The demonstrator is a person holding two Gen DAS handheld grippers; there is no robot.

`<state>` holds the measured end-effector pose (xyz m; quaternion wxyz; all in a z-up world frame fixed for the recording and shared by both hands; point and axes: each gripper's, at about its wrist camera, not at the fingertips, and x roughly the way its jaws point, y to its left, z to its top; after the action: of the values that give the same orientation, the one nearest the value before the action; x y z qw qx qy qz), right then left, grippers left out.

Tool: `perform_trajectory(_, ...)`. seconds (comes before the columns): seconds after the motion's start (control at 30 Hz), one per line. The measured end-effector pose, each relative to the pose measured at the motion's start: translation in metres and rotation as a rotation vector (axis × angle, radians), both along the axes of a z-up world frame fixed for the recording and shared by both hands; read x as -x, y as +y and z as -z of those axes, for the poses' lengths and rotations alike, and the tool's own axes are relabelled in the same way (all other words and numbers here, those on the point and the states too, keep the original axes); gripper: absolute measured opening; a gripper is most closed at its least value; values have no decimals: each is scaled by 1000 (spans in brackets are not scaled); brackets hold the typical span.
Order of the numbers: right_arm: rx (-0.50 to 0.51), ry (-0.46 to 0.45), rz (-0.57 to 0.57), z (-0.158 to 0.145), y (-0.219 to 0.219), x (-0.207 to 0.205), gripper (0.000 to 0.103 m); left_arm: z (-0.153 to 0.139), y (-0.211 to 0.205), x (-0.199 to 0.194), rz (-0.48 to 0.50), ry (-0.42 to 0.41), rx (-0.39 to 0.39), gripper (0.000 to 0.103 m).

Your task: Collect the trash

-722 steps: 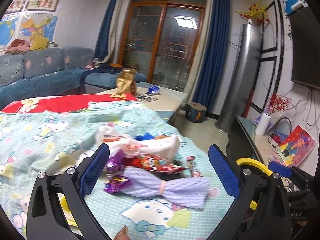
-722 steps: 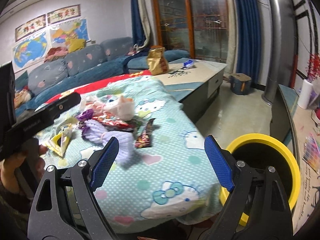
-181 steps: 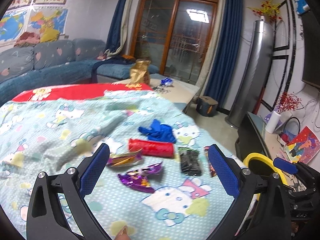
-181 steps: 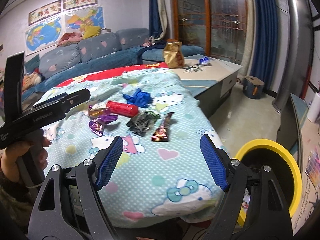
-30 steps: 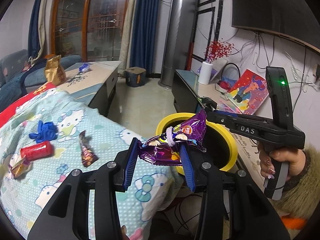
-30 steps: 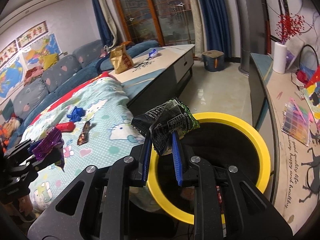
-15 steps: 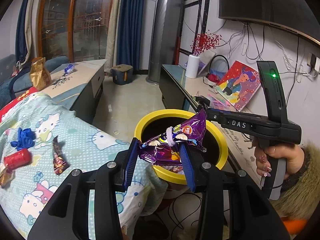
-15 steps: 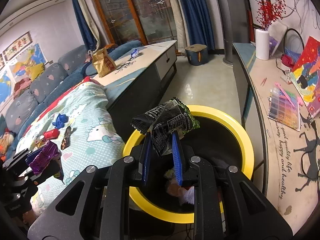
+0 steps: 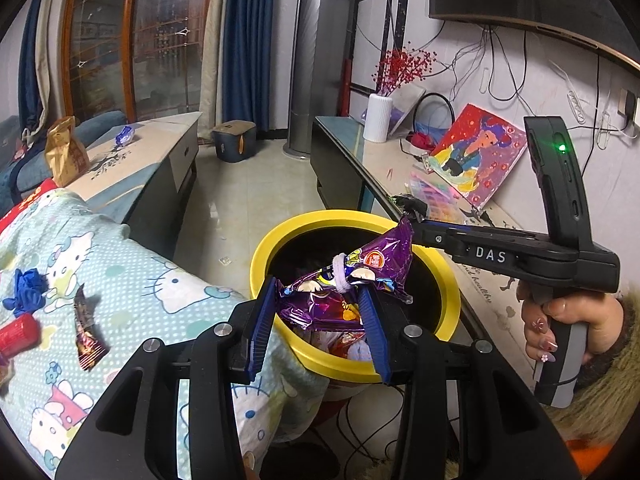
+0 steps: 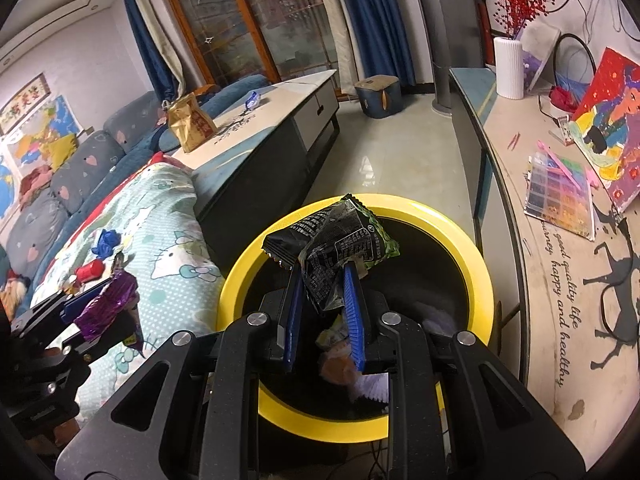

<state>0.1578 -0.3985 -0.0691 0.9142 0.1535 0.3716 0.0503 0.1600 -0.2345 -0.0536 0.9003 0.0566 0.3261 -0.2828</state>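
Observation:
My left gripper (image 9: 318, 292) is shut on a purple snack wrapper (image 9: 352, 280) and holds it over the near rim of the yellow-rimmed trash bin (image 9: 280, 240). My right gripper (image 10: 322, 276) is shut on a black and green snack wrapper (image 10: 340, 240) above the bin's opening (image 10: 476, 256), which holds other trash. The right gripper also shows in the left wrist view (image 9: 412, 208). The left gripper with its purple wrapper shows in the right wrist view (image 10: 108, 304). On the Hello Kitty bedspread (image 9: 132, 288) lie a dark wrapper (image 9: 86, 332), a red cylinder (image 9: 18, 336) and a blue glove (image 9: 28, 284).
A low TV stand (image 10: 560, 280) with papers, a painting (image 9: 480, 160) and a white vase (image 10: 508, 68) runs along the right. A coffee table (image 10: 264, 120) with a brown bag (image 10: 190, 122) stands behind the bed. Tiled floor (image 9: 256, 184) lies between them.
Both grippers have moved closer to the bin with their wrappers held. The bin's opening now sits more directly below the right gripper.

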Motion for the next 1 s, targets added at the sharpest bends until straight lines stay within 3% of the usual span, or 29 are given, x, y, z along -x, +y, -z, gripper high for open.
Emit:
perform_trajectory(0.3,-15,44,4,13,-6,-3,16,19,-14,-19,6,33,-27,40)
perform_trajectory(0.43,-18,65,10,20,-8,-5,23,26,-20,-28,13,52,-16,42)
perform_trajectory(0.5,-32,78,31,23,-12,-5,32,29,-22,-31,20,58,-14,54)
perform_trajectory(0.57,-36,91,68,26,-18,-5,44,29,-21,-32,9,57,-2,79)
perform_trajectory(0.67,-30,88,108,25,-25,-4,50,29,-15,-29,-15,45,15,95)
perform_trajectory(1.0,14,30,115,9,-14,-1,57,18,12,-15,-91,2,35,96)
